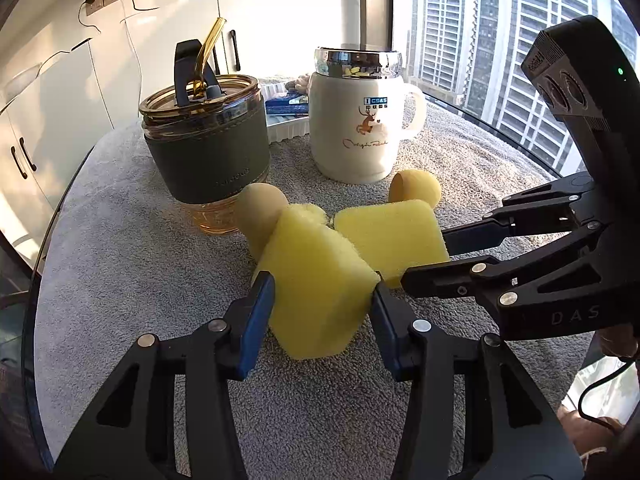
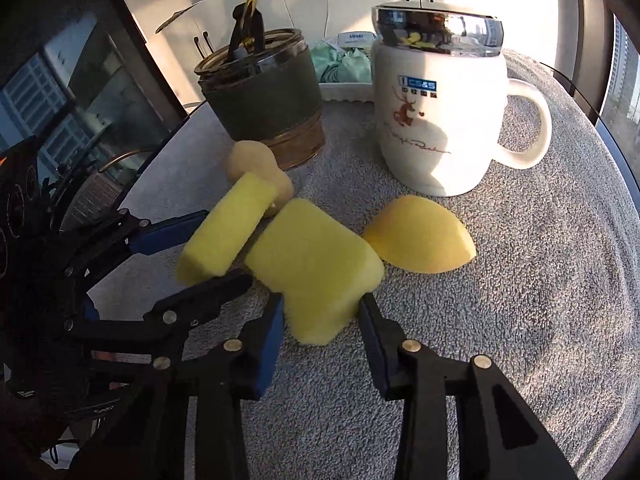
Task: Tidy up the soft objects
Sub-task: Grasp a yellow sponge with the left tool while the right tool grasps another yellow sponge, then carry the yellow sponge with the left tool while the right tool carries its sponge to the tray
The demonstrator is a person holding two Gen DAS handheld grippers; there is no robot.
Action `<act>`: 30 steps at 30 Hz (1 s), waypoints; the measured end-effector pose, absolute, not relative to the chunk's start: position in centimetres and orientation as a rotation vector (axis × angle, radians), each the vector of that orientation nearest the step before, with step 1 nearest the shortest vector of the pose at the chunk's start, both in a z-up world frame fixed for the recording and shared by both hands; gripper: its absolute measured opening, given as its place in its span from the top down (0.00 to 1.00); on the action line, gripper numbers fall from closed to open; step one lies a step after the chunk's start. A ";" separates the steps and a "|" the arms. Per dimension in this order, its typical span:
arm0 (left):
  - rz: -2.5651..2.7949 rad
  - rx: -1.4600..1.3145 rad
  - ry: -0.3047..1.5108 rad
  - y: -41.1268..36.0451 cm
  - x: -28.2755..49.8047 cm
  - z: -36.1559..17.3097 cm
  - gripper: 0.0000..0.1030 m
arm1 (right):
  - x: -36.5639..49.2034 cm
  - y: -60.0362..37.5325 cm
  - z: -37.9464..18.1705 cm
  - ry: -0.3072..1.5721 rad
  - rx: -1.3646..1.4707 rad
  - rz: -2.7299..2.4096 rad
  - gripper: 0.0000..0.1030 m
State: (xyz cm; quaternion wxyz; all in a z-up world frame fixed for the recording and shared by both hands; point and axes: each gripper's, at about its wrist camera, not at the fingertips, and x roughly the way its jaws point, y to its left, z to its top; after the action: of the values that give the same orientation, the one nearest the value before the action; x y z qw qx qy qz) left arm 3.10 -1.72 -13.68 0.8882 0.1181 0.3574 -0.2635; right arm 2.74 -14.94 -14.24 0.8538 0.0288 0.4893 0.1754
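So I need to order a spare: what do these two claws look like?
Both match: the left claw and right claw have black linkage arms with silver rivets and blue pads. The right claw's black body shows a green light, "DAS" lettering and a black cable.

Left tongs [image 1: 322,304] and right tongs [image 2: 322,316] narrowed, apparently gripping, angled down.

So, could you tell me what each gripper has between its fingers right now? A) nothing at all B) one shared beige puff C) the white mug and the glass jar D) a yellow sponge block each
D: the left gripper pinches one yellow sponge block, the right gripper the other sponge block.
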 end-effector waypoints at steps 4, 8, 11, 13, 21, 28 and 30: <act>-0.557 0.179 0.731 -0.4 2.6 -12.3 0.67 | 1.8 -14.8 -12.9 0.998 0.060 0.380 0.62; -0.565 0.147 0.714 0.6 1.9 -11.2 0.67 | 0.6 -15.2 -11.1 0.958 0.061 0.378 0.62; -0.548 0.150 0.705 1.2 1.3 -10.7 0.67 | -0.3 -15.5 -10.0 0.934 0.057 0.368 0.62; -0.540 0.150 0.698 1.6 1.1 -10.4 0.67 | -0.8 -16.1 -9.6 0.926 0.054 0.355 0.62; -0.452 0.156 0.683 3.9 2.0 -9.5 0.67 | -1.5 -19.7 -9.0 0.919 0.078 0.246 0.62; -0.369 0.121 0.705 6.7 3.7 -10.0 0.67 | -1.2 -23.3 -9.3 0.921 0.102 0.145 0.62; -0.355 0.117 0.711 7.3 4.1 -10.2 0.67 | -1.0 -24.1 -9.5 0.925 0.113 0.121 0.62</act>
State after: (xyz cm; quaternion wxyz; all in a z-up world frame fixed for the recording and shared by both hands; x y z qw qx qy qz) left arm 4.08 7.30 -10.21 0.9204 0.0570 0.3462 -0.1726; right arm -0.95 -24.11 -9.50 0.8916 0.0547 0.4458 0.0585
